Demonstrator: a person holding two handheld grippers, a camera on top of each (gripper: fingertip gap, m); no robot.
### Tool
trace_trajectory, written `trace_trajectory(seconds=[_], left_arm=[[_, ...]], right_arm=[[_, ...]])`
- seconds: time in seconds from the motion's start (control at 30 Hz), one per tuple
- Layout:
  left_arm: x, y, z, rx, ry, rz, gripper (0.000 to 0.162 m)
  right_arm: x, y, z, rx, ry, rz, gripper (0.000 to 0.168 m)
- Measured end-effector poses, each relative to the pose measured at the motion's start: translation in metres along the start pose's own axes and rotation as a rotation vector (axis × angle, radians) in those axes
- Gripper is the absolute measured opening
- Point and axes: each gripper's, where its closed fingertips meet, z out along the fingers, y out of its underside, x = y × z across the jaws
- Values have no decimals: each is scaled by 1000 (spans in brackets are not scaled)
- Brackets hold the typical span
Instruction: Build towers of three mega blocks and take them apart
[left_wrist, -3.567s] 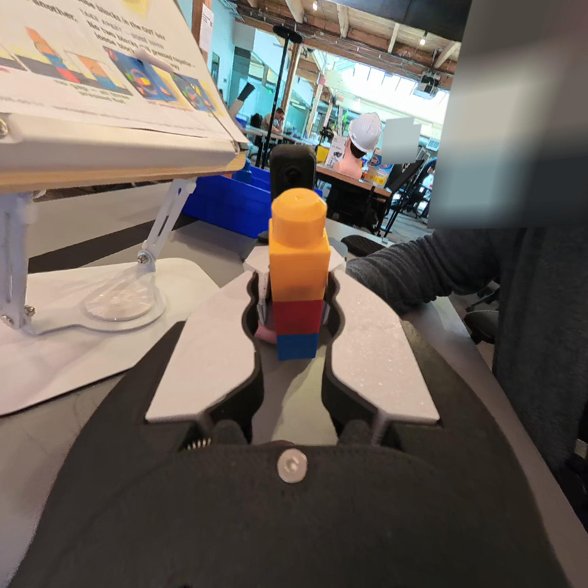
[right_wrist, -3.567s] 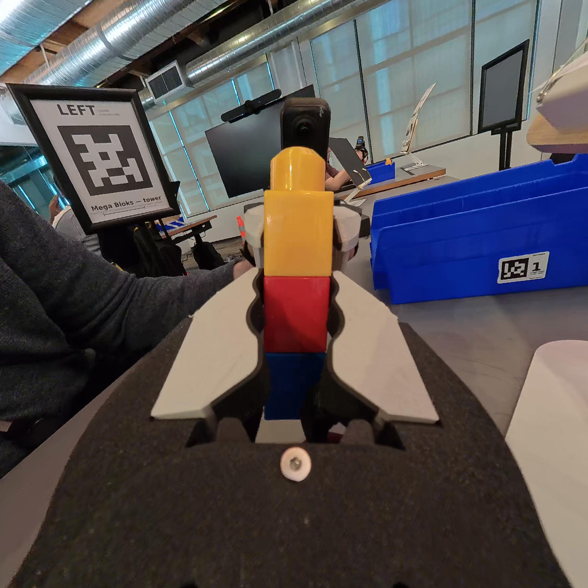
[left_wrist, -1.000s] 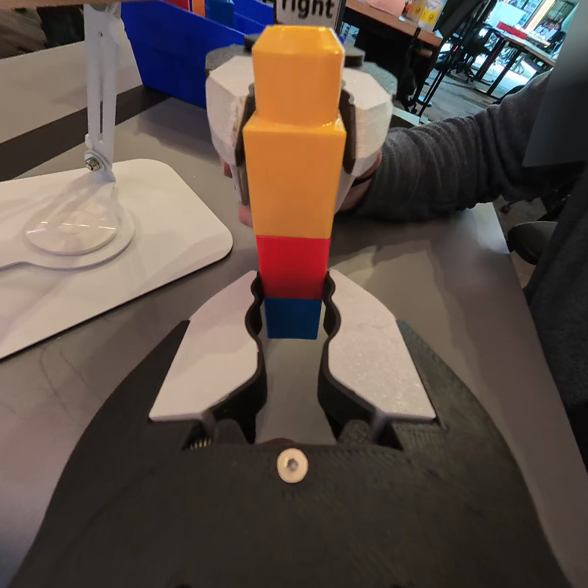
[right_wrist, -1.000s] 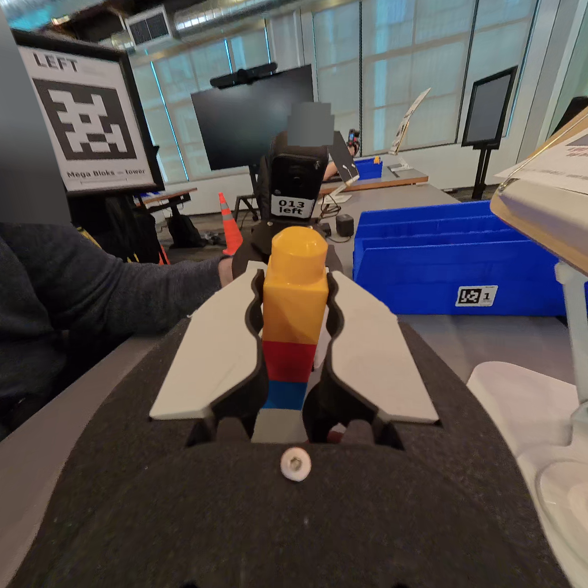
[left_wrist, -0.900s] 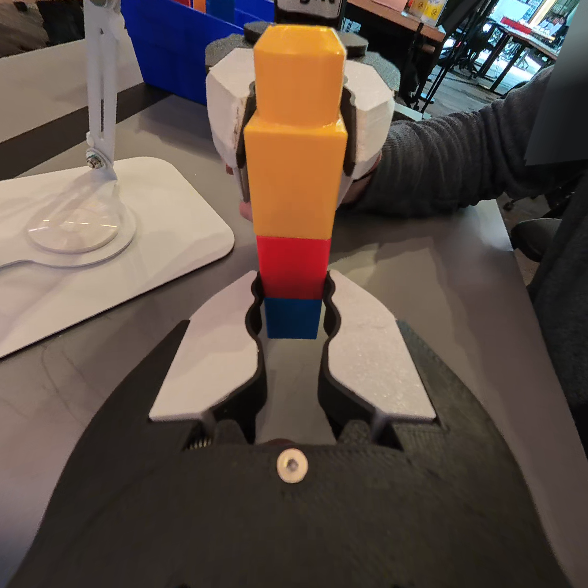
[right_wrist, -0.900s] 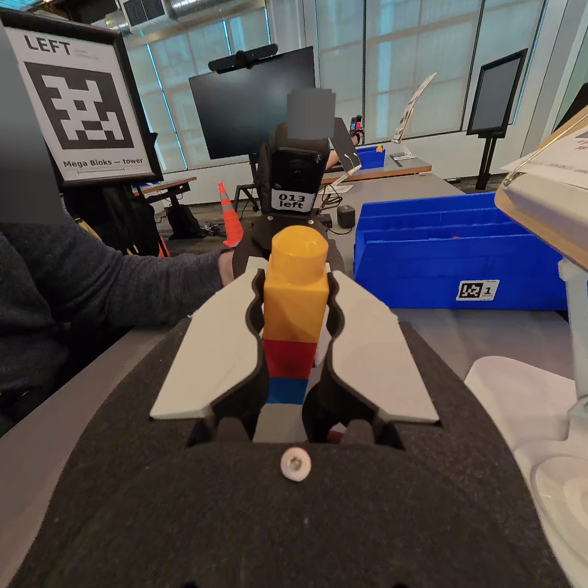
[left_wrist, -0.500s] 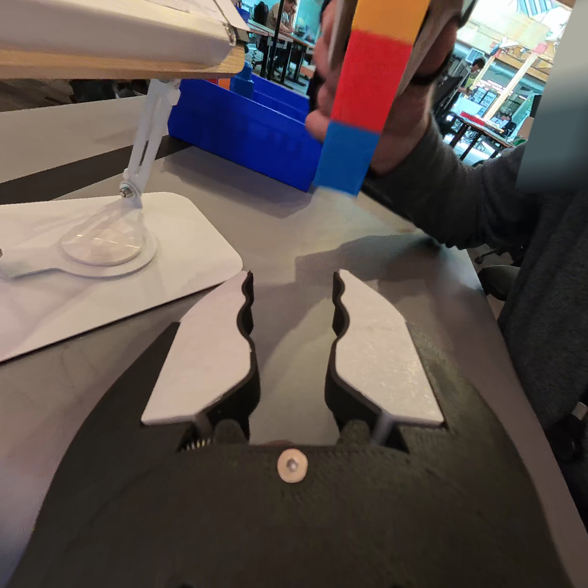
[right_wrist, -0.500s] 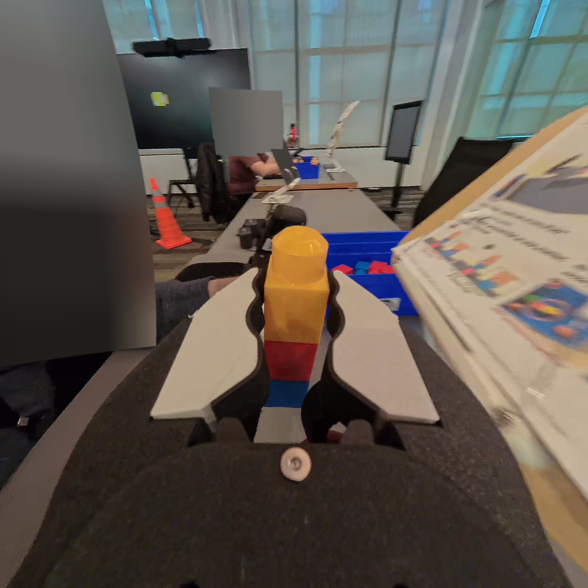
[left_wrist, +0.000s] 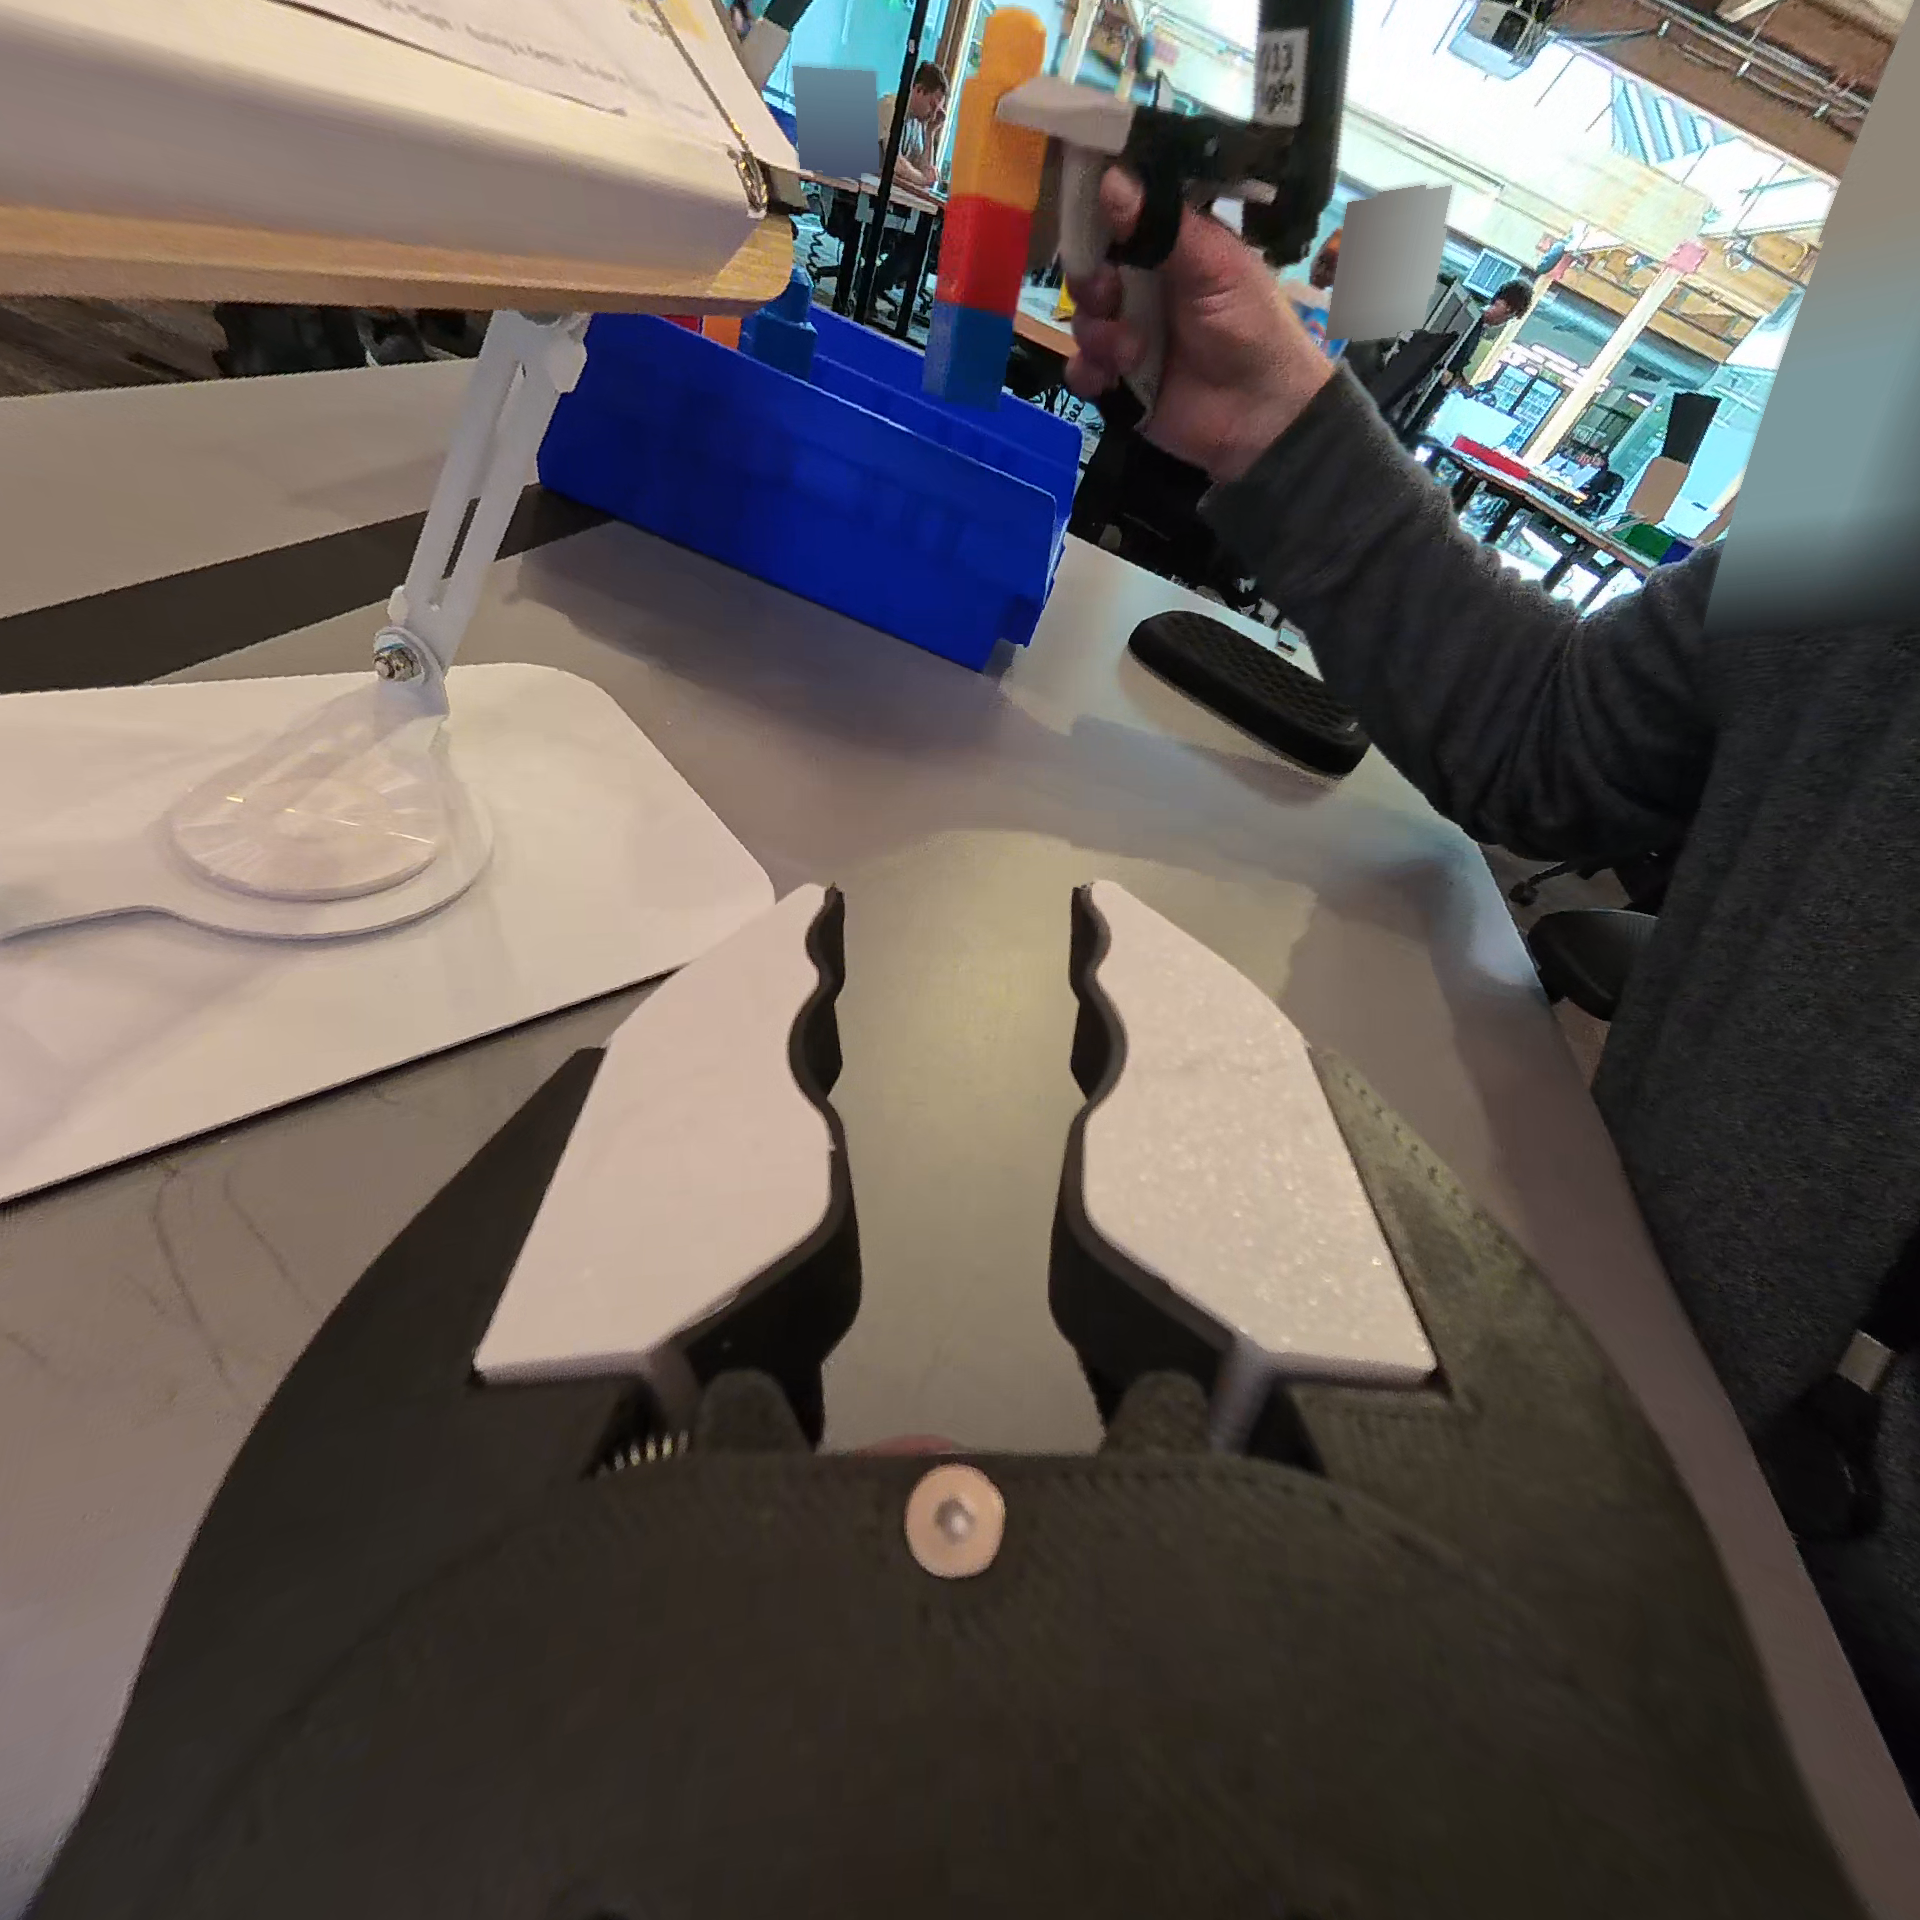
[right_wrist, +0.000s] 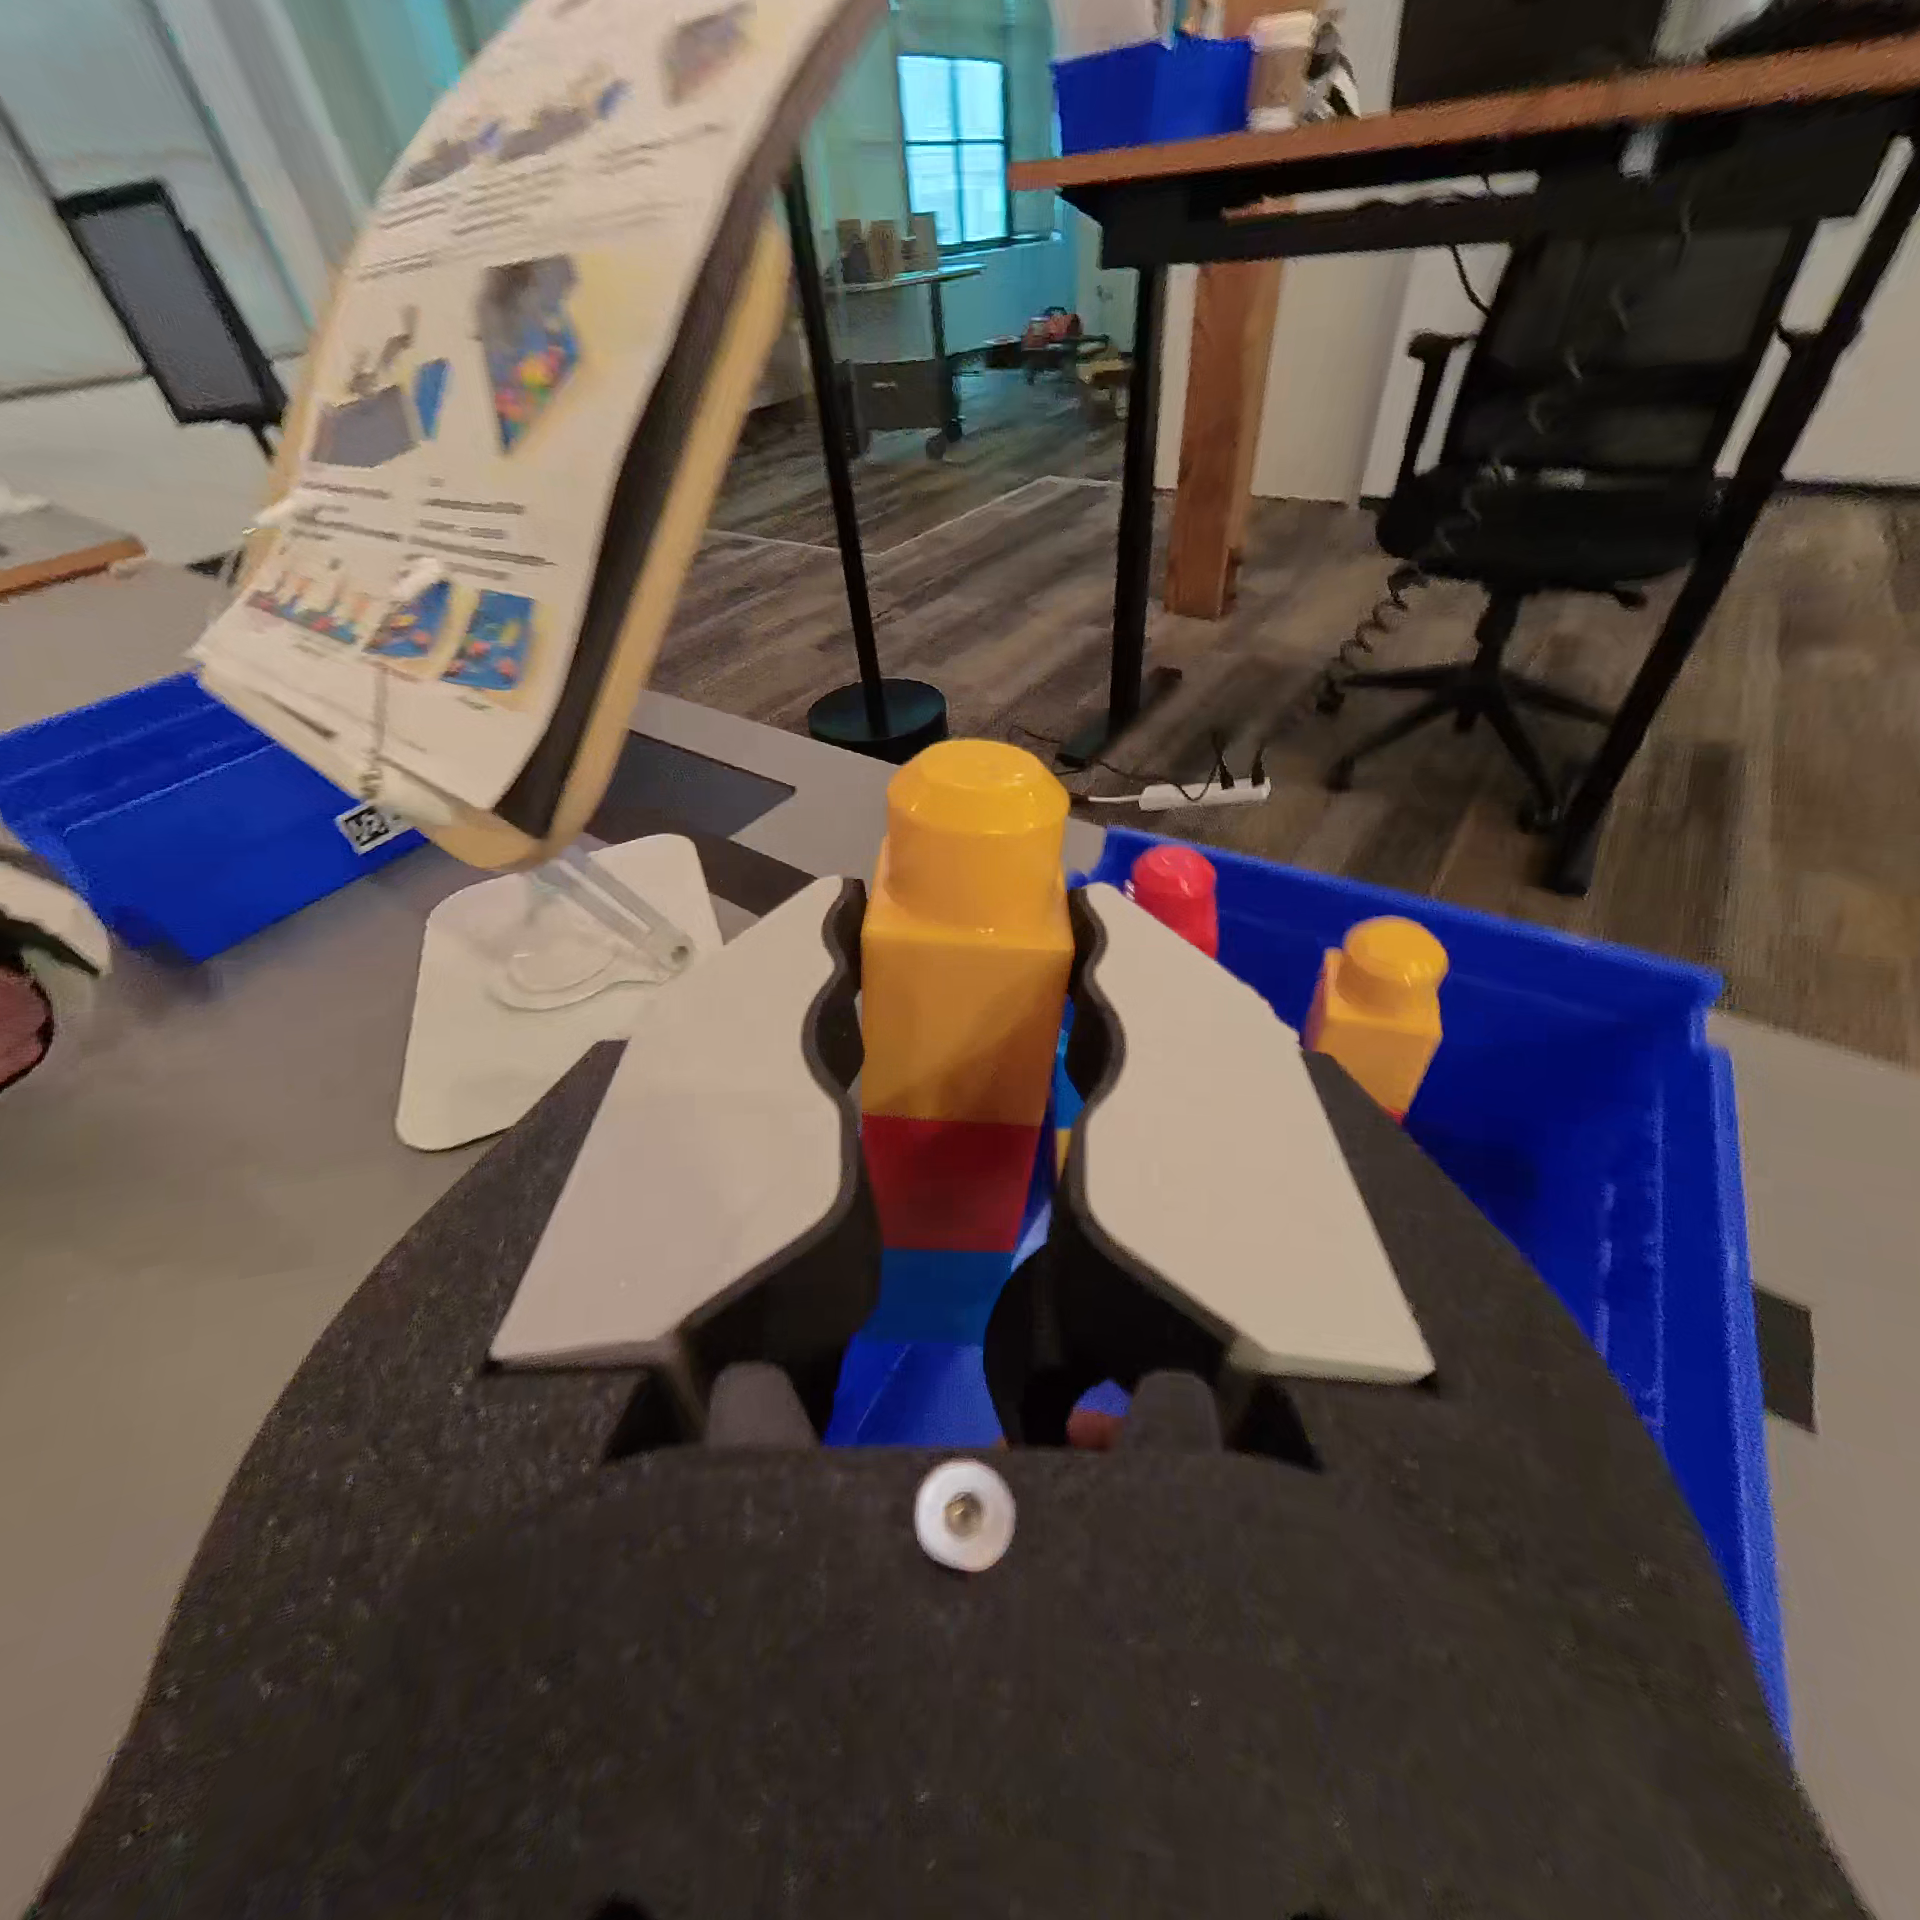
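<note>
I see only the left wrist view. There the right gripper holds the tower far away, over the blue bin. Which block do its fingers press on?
Observer: The right wrist view shows the right gripper shut on the orange block, the top of the tower. The red and blue blocks hang below the fingers.
Operator: Is anything standing in the bin near the tower?
Observer: Yes. In the blue bin a loose red block and a loose orange block stand upright, both beyond the tower and to its right.
Operator: Is there another bin on the table?
Observer: Yes. A second blue bin sits behind the document stand, at the left of that view.
</note>
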Motion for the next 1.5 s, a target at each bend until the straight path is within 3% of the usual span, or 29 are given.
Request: trace_trajectory(seconds=[0.13,0.43,0.9,1.1,1.17,1.5], left_arm=[[-2,0,1,11,5,-13,41],[-4,2,2,8,3,-17,40],[-2,1,2,15,9,-4,40],[-1,1,3,13,15,-2,40],[-1,1,3,13,15,-2,40],[0,0,1,15,8,4,40]], right_arm=[[41,36,10,-59,135,69,36],[106,73,41,-104,344,136,36],[106,97,47,-184,407,38,36],[97,106,34,-287,425,2,52],[93,106,35,-308,409,-26,39],[104,103,46,-297,409,-29,39]])
